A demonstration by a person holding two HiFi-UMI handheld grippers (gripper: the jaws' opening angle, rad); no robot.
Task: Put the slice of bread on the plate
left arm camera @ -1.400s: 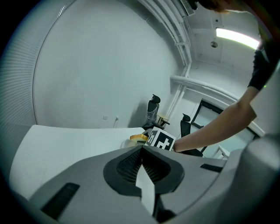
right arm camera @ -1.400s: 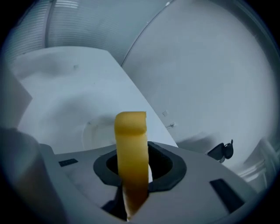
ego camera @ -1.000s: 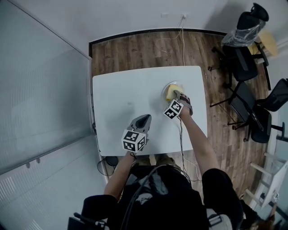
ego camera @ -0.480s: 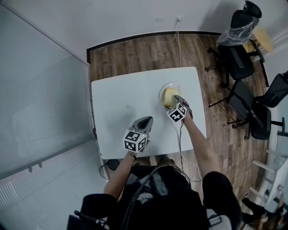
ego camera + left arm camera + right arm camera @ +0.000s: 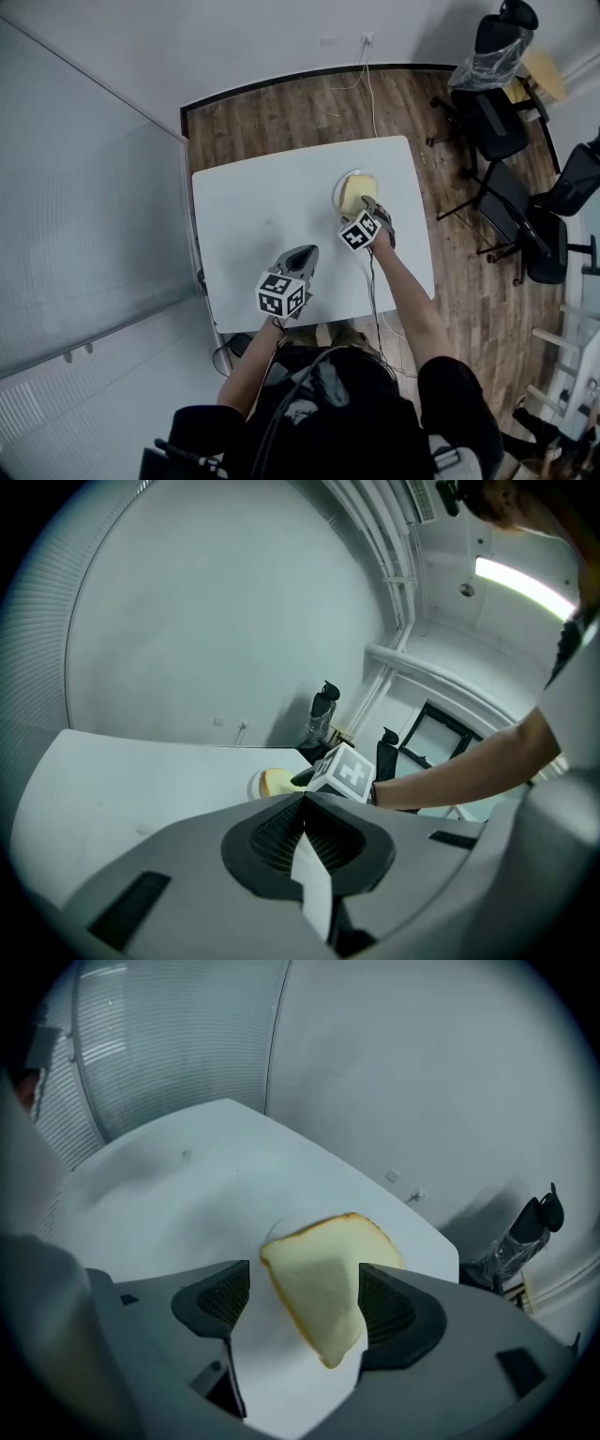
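Note:
The slice of bread [image 5: 356, 195] lies on the small white plate [image 5: 338, 188] at the right side of the white table. My right gripper [image 5: 371, 207] hangs just above its near edge and points steeply down. In the right gripper view the pale slice [image 5: 323, 1288] shows between the wide-open jaws, and neither pad [image 5: 223, 1303] presses on it. My left gripper [image 5: 306, 251] is shut and empty over the table's near middle. In the left gripper view the closed jaws [image 5: 305, 829] point toward the bread [image 5: 277, 781] and the right hand's marker cube [image 5: 347, 772].
The white table [image 5: 262, 206] stands on a wood floor beside a glass wall [image 5: 84, 187] on the left. Office chairs [image 5: 511, 131] crowd the right side. A cable [image 5: 367, 70] runs from a wall socket across the floor behind the table.
The right gripper's jaws have spread and let the bread go; the slice now lies flat on the plate. The right hand rolled a little. The left gripper stayed put.

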